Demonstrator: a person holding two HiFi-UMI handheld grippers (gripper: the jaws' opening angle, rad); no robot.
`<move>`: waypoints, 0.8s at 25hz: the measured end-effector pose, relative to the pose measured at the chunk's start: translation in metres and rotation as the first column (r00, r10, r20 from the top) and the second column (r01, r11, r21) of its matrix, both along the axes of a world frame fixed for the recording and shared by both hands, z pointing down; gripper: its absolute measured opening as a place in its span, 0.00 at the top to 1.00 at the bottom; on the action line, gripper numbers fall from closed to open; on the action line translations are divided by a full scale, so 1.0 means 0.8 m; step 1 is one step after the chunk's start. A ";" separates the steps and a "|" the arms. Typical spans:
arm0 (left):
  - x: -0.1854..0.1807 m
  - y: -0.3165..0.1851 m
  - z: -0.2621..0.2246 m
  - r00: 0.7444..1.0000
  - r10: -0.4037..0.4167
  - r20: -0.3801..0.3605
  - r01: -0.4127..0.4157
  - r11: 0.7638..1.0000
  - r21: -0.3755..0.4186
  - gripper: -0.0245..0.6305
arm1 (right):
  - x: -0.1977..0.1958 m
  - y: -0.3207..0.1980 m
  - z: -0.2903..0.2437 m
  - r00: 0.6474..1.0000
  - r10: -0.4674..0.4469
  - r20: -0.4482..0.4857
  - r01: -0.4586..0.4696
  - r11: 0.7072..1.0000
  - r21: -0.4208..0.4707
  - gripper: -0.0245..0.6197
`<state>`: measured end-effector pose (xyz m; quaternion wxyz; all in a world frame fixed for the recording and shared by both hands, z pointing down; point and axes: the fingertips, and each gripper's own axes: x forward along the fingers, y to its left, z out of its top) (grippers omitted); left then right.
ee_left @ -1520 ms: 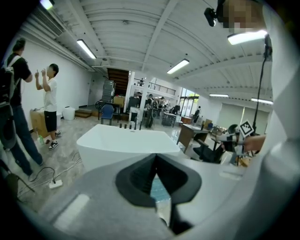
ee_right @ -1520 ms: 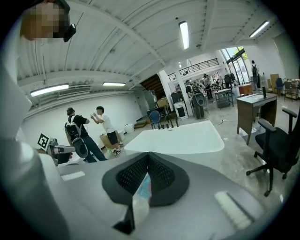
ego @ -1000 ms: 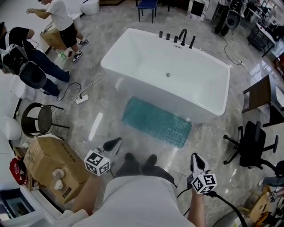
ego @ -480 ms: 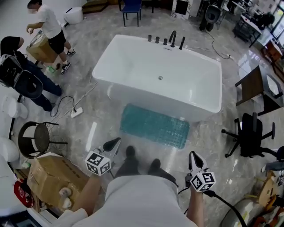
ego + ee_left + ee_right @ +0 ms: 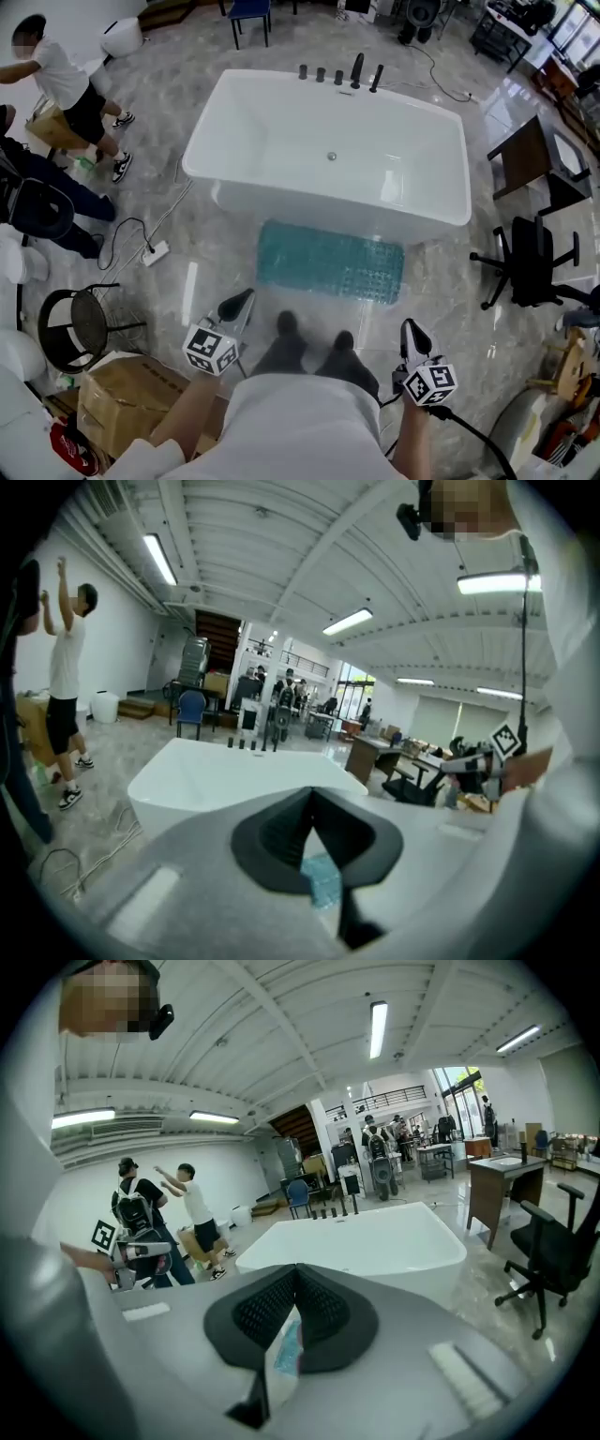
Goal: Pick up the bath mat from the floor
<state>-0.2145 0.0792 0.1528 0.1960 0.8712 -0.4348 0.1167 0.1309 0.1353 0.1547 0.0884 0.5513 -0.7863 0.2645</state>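
**Both grippers closed and empty, mat flat on the floor**

At the centre of the head view: the teal bath mat [image 5: 330,262], flat on the grey marble floor [image 5: 216,216], its upper long edge just beside the lower wall of the white bathtub [image 5: 328,155]. Below the mat, a pair of dark shoes [image 5: 314,333], close to its lower edge.

Lower left of centre: the left gripper [image 5: 236,306], tip toward the mat, apart from it. From its own view [image 5: 312,803], jaws pressed together at the tip, pinching nothing; only a patch of the mat [image 5: 323,878] seen past the pads, with the tub [image 5: 216,775] beyond.

Lower right: the right gripper [image 5: 413,333], also short of the mat and clear of it. From its own view [image 5: 296,1279], jaws likewise pressed together and empty, a sliver of the mat [image 5: 286,1349] below the tips and the tub [image 5: 366,1237] behind.

Elsewhere in the head view: a black office chair [image 5: 530,267] at the right edge, a cardboard box [image 5: 131,398] at lower left, a black round stool [image 5: 75,323] above it, a power strip [image 5: 153,253] with its cable left of the tub, and two people [image 5: 66,80] in the upper left corner.
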 end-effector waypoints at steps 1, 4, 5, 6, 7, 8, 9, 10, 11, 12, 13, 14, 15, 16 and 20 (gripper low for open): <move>-0.008 -0.010 -0.001 1.000 -0.013 -0.009 0.013 1.000 0.014 0.96 | -0.004 -0.005 0.003 1.000 0.020 0.000 -0.020 1.000 0.001 0.96; -0.021 -0.035 0.008 0.999 -0.011 -0.035 0.011 1.000 0.002 0.96 | -0.014 -0.018 0.011 0.998 0.066 0.003 -0.066 0.998 -0.003 0.96; -0.022 -0.041 0.014 0.999 -0.001 -0.041 0.000 1.000 -0.013 0.96 | -0.017 -0.020 0.013 0.997 0.072 0.002 -0.072 0.997 -0.009 0.96; -0.021 -0.045 0.021 0.999 0.008 -0.046 -0.010 1.000 -0.029 0.96 | -0.020 -0.022 0.016 0.998 0.070 -0.004 -0.070 0.997 -0.018 0.96; -0.020 -0.050 0.028 0.999 0.014 -0.050 -0.016 0.999 -0.046 0.96 | -0.023 -0.024 0.019 0.998 0.062 -0.013 -0.062 0.998 -0.027 0.96; -0.018 -0.055 0.034 0.998 0.016 -0.055 -0.019 0.998 -0.063 0.96 | -0.026 -0.027 0.023 0.998 0.050 -0.027 -0.051 0.998 -0.035 0.96; -0.015 -0.060 0.041 0.998 0.016 -0.062 -0.021 0.997 -0.078 0.96 | -0.027 -0.031 0.026 0.998 0.036 -0.044 -0.038 0.998 -0.042 0.96; -0.009 -0.066 0.046 0.998 0.018 -0.068 -0.024 0.995 -0.092 0.96 | -0.025 -0.035 0.031 0.998 0.022 -0.061 -0.025 0.999 -0.048 0.96; -0.002 -0.070 0.052 0.997 0.021 -0.072 -0.029 0.994 -0.104 0.96 | -0.022 -0.040 0.036 0.997 0.010 -0.075 -0.015 0.998 -0.055 0.96; 0.006 -0.075 0.058 0.997 0.026 -0.075 -0.034 0.993 -0.114 0.96 | -0.017 -0.044 0.041 0.997 0.002 -0.083 -0.007 0.998 -0.062 0.96; 0.013 -0.079 0.064 0.996 0.030 -0.080 -0.039 0.992 -0.123 0.96 | -0.012 -0.049 0.048 0.996 -0.002 -0.084 -0.003 0.998 -0.069 0.96; 0.021 -0.085 0.069 0.996 0.033 -0.087 -0.044 0.991 -0.129 0.96 | -0.007 -0.055 0.057 0.997 -0.004 -0.080 -0.002 0.997 -0.075 0.96; 0.028 -0.090 0.075 0.995 0.037 -0.095 -0.049 0.990 -0.132 0.96 | -0.002 -0.062 0.066 0.997 -0.004 -0.076 -0.002 0.997 -0.081 0.96; 0.035 -0.097 0.081 0.994 0.039 -0.101 -0.053 0.990 -0.131 0.96 | 0.005 -0.069 0.077 0.997 -0.004 -0.074 -0.002 0.996 -0.087 0.96; 0.061 -0.125 0.109 0.997 0.033 -0.071 -0.043 0.990 -0.133 0.96 | 0.033 -0.101 0.113 0.996 -0.015 -0.082 0.006 0.994 -0.107 0.96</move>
